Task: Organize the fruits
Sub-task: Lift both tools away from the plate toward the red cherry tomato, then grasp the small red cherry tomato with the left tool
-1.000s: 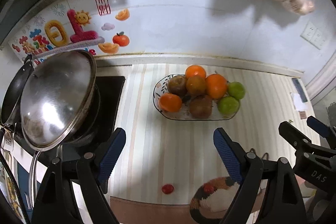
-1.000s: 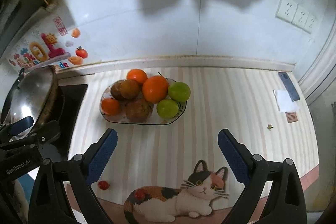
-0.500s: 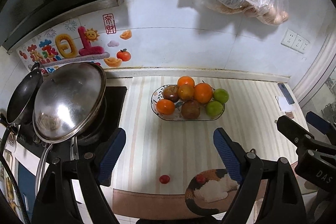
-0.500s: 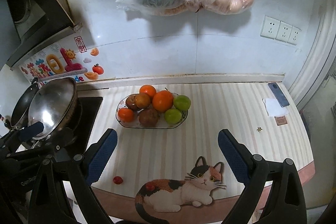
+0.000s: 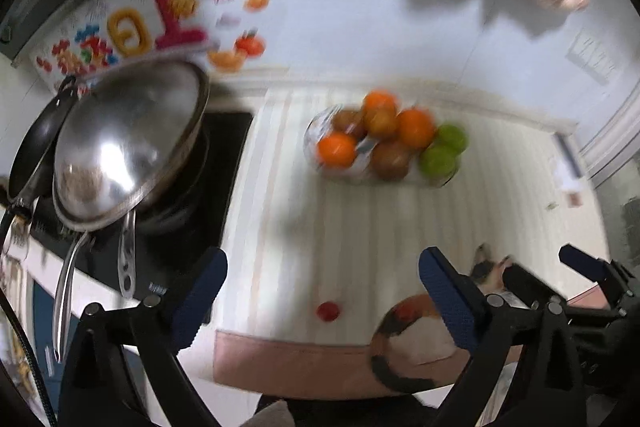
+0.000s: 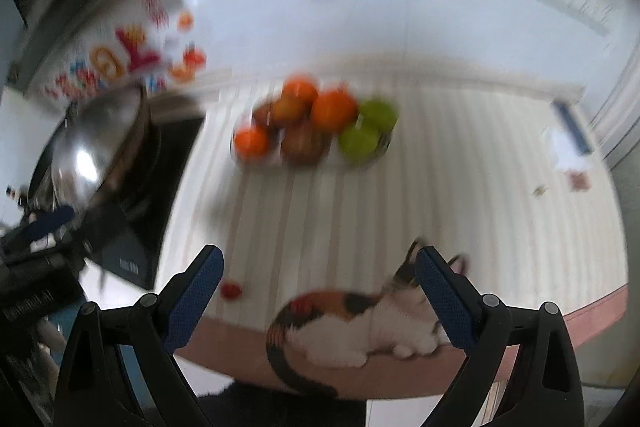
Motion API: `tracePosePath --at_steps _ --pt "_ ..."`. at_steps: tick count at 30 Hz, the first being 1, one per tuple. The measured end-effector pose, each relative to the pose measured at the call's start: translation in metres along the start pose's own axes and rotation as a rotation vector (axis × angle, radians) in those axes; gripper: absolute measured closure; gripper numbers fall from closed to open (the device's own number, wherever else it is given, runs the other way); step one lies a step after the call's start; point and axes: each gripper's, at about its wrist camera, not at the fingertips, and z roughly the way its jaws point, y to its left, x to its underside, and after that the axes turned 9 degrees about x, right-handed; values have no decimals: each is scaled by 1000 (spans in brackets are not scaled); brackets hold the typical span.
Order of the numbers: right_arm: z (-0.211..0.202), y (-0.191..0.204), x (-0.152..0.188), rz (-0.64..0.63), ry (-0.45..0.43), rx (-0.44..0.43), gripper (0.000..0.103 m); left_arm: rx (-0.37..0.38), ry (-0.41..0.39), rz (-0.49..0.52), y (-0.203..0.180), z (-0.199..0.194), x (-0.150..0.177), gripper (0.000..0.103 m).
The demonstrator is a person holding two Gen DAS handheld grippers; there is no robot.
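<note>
The left tool (image 5: 322,289) and the right tool (image 6: 318,287) both hang over the near edge of the striped worktop (image 5: 360,219) with their blue-padded jaws spread wide and nothing between them. Between each tool's pads lie a small red fruit (image 5: 328,311) near the edge and, just beside it, a printed cat figure (image 6: 360,327). Farther back, a glass bowl (image 5: 316,143) holds 3 orange, 3 brownish and 2 green fruits, well apart from both tools, beside a steel wok lid (image 5: 128,143) on the left; both views are blurred.
</note>
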Motion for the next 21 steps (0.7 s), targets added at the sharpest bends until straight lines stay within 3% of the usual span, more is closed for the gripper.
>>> tracePosePath --at_steps 3,7,9,14,21 --pt "51 6 16 -14 118 -40 6 -20 81 -33 13 31 10 5" --pt "104 14 37 -28 232 -77 36 -41 198 -67 27 71 24 5" --pt "126 18 46 -30 275 -100 44 -61 257 -66 31 92 33 5" --pt "156 30 60 -46 314 -116 53 -52 364 -89 41 129 56 5" --pt "177 44 70 -90 310 -112 73 -1 427 -113 44 148 71 5"
